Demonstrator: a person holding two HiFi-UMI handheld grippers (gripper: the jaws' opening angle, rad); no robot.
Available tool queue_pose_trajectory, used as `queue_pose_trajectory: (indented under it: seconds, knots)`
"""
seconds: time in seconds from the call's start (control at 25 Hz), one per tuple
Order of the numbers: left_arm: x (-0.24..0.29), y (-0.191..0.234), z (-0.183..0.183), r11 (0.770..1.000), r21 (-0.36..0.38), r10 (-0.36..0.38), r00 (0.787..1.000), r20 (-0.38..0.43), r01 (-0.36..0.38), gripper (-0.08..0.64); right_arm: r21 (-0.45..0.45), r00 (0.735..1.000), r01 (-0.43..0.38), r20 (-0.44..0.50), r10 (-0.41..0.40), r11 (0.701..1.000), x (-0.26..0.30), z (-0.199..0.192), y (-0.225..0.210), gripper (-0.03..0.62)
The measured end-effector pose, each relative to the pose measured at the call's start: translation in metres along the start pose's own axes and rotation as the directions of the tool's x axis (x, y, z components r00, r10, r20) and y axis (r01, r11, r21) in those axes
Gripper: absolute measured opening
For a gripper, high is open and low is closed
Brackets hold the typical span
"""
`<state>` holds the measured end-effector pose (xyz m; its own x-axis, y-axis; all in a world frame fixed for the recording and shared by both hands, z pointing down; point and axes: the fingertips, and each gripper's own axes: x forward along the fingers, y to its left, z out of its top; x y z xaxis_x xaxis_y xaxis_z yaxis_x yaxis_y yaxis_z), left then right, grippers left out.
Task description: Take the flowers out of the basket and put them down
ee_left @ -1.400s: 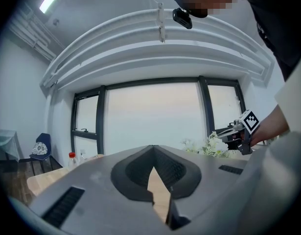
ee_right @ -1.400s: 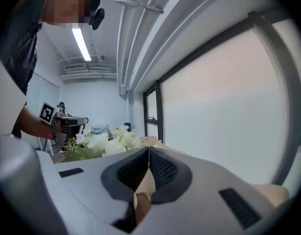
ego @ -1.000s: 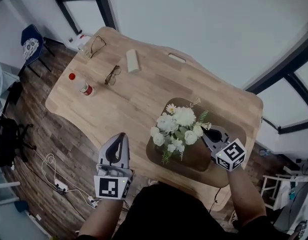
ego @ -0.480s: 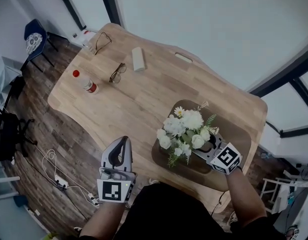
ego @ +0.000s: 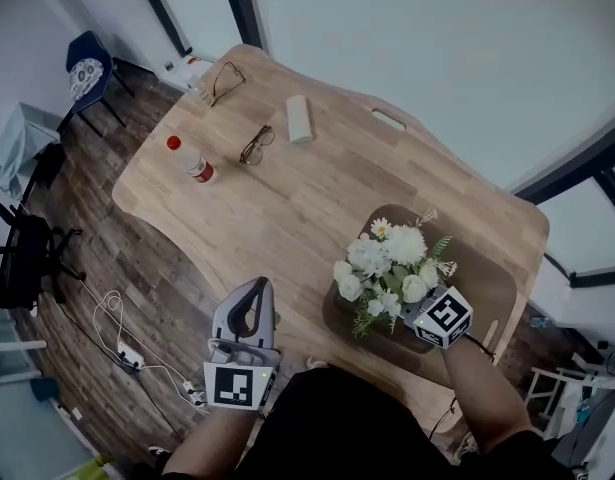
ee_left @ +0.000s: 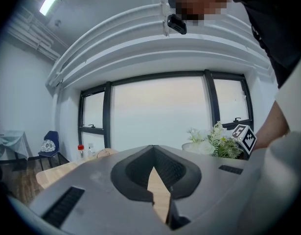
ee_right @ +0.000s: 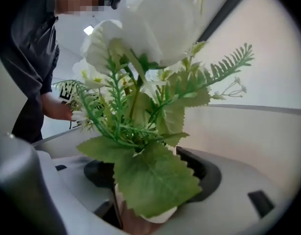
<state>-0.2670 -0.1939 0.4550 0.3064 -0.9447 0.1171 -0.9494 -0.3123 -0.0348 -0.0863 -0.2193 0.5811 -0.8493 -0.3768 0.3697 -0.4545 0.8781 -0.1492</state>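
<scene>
White flowers with green leaves [ego: 387, 263] stand in a small pot on a brown basket [ego: 492, 280] at the table's near right. My right gripper [ego: 415, 306] reaches in under the blooms from the near side, its marker cube [ego: 443, 316] showing. In the right gripper view its jaws have just been opening. They stand wide on either side of the pot [ee_right: 152, 220], and a big leaf [ee_right: 152, 180] covers the gap. The pads do not visibly press the pot. My left gripper [ego: 258, 286] hangs shut with nothing in it off the table's near edge, left of the flowers [ee_left: 214, 141].
On the wooden table [ego: 287, 198] lie a red-capped bottle [ego: 192, 160], two pairs of glasses [ego: 254, 146] [ego: 225, 76], a white case [ego: 299, 120] and a white handle-like piece [ego: 389, 120]. A blue chair [ego: 87, 73] and cables [ego: 117, 328] are on the floor to the left.
My right gripper has moved in from the right of the flowers to under the blooms, and its jaws have opened. The left gripper has kept its place.
</scene>
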Motion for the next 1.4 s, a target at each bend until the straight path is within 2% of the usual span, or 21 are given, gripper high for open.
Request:
queue_pose_trajectory:
  seconds: [0.12,0.16,0.24,0.36,0.48,0.56,0.76,1.16,1.4]
  knots:
    - [-0.006,-0.005,0.0,1.0,-0.004,-0.005,1.0,-0.011,0.005,0.005,0.033,0.999,0.008,0.045,-0.009,0.999,0.008,0.003,0.0,0.317]
    - [-0.007,-0.004,0.0,1.0,-0.004,-0.005,1.0,-0.014,0.005,0.005,0.027,0.999,0.013,0.049,-0.015,1.0,0.01,0.004,0.001,0.291]
    - [-0.009,0.0,0.001,1.0,-0.005,-0.002,1.0,-0.018,0.002,0.005,0.014,0.999,0.02,0.049,-0.021,1.0,0.012,0.007,0.002,0.284]
    - [-0.01,0.007,0.006,1.0,0.003,0.006,1.0,-0.01,-0.006,0.005,-0.003,0.998,0.025,0.059,-0.024,1.0,0.011,0.016,0.003,0.282]
    - [-0.007,0.012,0.014,0.999,0.044,0.007,1.0,0.016,-0.008,0.005,-0.013,0.997,0.038,0.068,-0.037,0.999,0.006,0.026,0.001,0.281]
    - [-0.007,0.011,0.014,0.999,0.035,0.003,1.0,0.019,-0.004,0.005,-0.019,0.996,0.049,0.074,-0.048,0.999,0.002,0.032,0.001,0.281]
    - [-0.004,0.0,0.018,0.999,-0.007,-0.04,0.999,0.036,0.04,0.005,-0.031,0.992,0.096,0.083,-0.093,0.995,-0.014,0.048,0.0,0.281]
    - [0.011,-0.031,0.039,0.991,0.027,-0.136,0.987,0.084,0.134,0.005,-0.005,0.976,0.198,0.096,-0.197,0.98,-0.062,0.063,-0.002,0.281]
    - [0.01,-0.043,0.05,0.987,0.035,-0.162,0.981,0.103,0.159,0.005,-0.012,0.965,0.236,0.119,-0.233,0.972,-0.088,0.079,0.002,0.281]
